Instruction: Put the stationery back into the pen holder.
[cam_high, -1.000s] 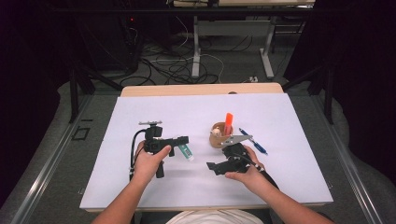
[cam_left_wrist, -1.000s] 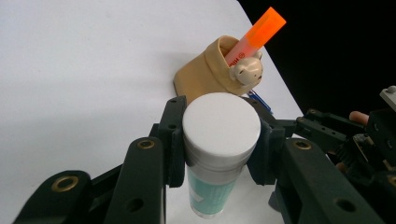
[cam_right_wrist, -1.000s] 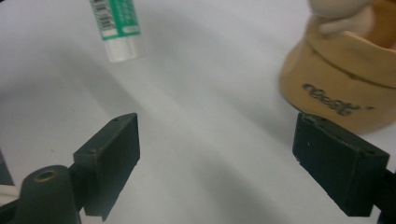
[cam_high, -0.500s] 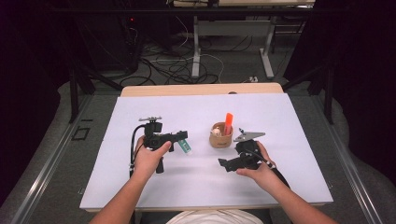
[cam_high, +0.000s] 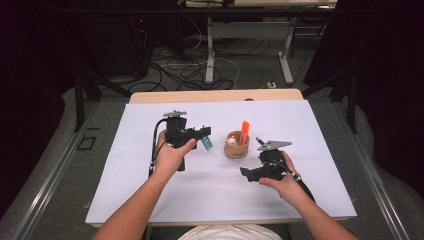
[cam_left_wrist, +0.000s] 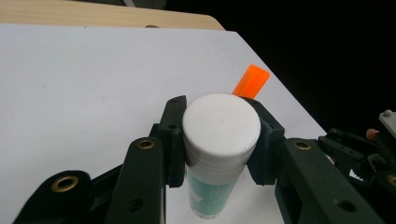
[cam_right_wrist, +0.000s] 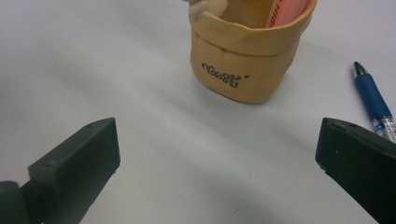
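Two grippers are held over the white table (cam_high: 150, 200). A tan holder (cam_high: 236, 145) is seen standing between them, with an orange marker (cam_high: 244, 132) upright inside. A white-capped teal tube (cam_left_wrist: 219, 149) is clamped between the jaws of the left gripper (cam_high: 205, 134), just left of the holder. The right gripper (cam_right_wrist: 219, 177) is held with jaws wide apart and nothing between them, near a blue pen (cam_right_wrist: 371, 100).

We see open white desk (cam_high: 125, 165) along the left and near edges; mid-desk, the tan pouch (cam_high: 236, 146) and blue pen (cam_right_wrist: 372, 103) block passage.
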